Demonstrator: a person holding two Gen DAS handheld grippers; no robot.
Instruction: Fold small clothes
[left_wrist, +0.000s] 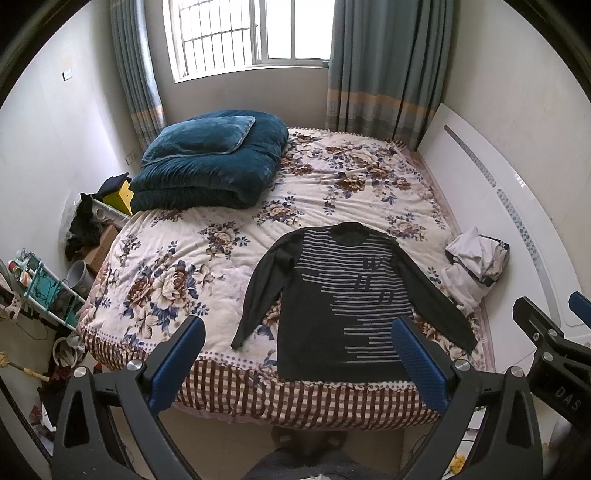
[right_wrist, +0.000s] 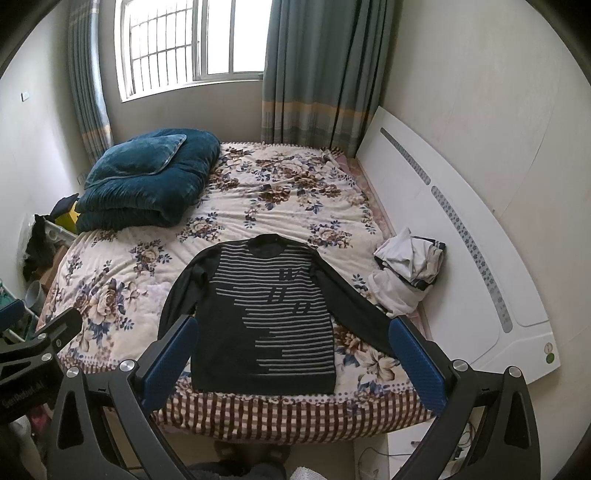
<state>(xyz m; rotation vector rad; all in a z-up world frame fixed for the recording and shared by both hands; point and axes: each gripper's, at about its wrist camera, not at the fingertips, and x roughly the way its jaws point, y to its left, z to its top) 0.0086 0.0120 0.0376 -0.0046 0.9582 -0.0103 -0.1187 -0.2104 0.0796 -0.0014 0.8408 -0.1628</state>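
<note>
At the bottom of each wrist view the tool's own blue pads frame the scene. The left gripper (left_wrist: 299, 354) is spread wide with nothing between its fingers, raised above the bed's near edge; the right gripper (right_wrist: 295, 354) is likewise spread and empty. Neither touches cloth.

Just beyond them, low in the centre of both frames, the sweater (left_wrist: 343, 295) lies flat and face up on the bed (left_wrist: 166, 266), hem toward the near edge, collar away, both sleeves splayed outward and down. It looks like a soft knit, limp and fairly light, likely to sag and drag on the fleecy cover rather than slide, so it probably wants a pinch through one layer at a firm edge. The cuffs look like good first holds for bringing the sleeves across the body, then the hem corners. The left cuff lies near the checked border at lower centre-left; the right one lies at the lower right, near the bed's side.

At the right of the frame, a pile of pale clothes (left_wrist: 476, 266) sits just beside the right sleeve and could snag a sweep there. Farther off, upper left, a folded blue quilt (left_wrist: 210, 166) is well apart. The headboard (left_wrist: 517, 206) runs along the right, window (left_wrist: 251, 33) at top.
</note>
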